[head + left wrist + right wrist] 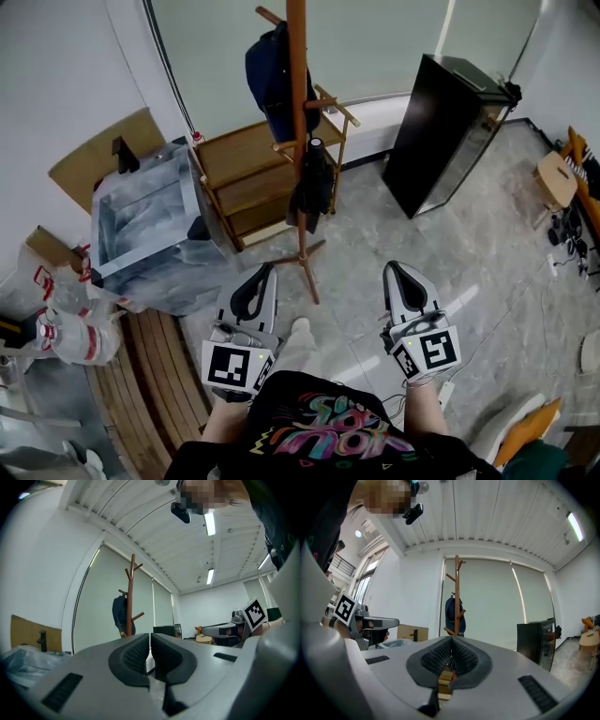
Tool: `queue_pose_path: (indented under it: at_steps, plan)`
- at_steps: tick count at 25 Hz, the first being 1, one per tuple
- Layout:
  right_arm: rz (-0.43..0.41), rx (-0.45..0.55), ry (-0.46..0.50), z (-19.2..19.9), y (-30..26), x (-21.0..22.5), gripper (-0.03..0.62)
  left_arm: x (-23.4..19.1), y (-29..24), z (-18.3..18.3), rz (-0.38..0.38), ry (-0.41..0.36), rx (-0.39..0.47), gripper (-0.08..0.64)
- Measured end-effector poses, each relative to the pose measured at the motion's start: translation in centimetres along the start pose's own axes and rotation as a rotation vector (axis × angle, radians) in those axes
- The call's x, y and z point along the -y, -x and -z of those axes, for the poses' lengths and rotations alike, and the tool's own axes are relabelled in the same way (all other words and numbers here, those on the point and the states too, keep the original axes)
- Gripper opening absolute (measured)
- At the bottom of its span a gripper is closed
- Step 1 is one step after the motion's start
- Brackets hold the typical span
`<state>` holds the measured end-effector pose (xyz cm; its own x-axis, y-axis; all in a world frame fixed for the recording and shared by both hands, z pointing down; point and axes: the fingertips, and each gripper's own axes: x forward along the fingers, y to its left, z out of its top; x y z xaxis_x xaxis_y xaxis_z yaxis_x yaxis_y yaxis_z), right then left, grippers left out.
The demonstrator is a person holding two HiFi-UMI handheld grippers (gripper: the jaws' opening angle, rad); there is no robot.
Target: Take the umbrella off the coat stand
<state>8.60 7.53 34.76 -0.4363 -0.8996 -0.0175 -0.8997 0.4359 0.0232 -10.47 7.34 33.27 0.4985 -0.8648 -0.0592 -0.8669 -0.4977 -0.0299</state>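
The black folded umbrella (312,187) hangs on a lower peg of the coat stand (298,56). The left gripper (266,272) and right gripper (394,271) are both closed and empty. The umbrella is likely light with limp fabric, so take it by the stiff top.

Black cabinet (441,141) right; wooden shelf (244,173) by wall.

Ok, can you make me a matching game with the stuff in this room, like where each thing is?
Things:
1. umbrella
2. jacket
3. cabinet
4. shelf

Places:
A. on the floor, to the right of the coat stand
B. hanging high on the coat stand
C. behind the coat stand, by the wall
D. hanging low on the coat stand

Pairs: 1-D, 2-B, 3-A, 4-C.
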Motion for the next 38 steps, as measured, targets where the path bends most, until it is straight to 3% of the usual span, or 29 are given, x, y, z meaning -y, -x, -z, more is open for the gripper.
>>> queue_pose_path:
  at_steps: [7, 13, 20, 38]
  plan:
    - [0.008, 0.003, -0.008, -0.3, -12.4, 3.1, 0.017, -8.1, -9.5, -0.1, 0.017, -0.014, -0.006, 0.031]
    - [0.030, -0.006, 0.000, 0.1, -18.1, 5.2, 0.016, -12.1, -14.2, 0.5, 0.026, -0.013, -0.013, 0.031]
    - [0.040, -0.024, 0.006, 0.4, -20.4, 7.4, 0.016, -13.5, -16.9, 1.2, 0.019, -0.001, -0.020, 0.031]
    - [-0.057, -0.028, -0.011, 0.8, -25.9, 11.5, 0.017, -13.5, -22.2, 2.0, -0.062, 0.017, -0.030, 0.031]
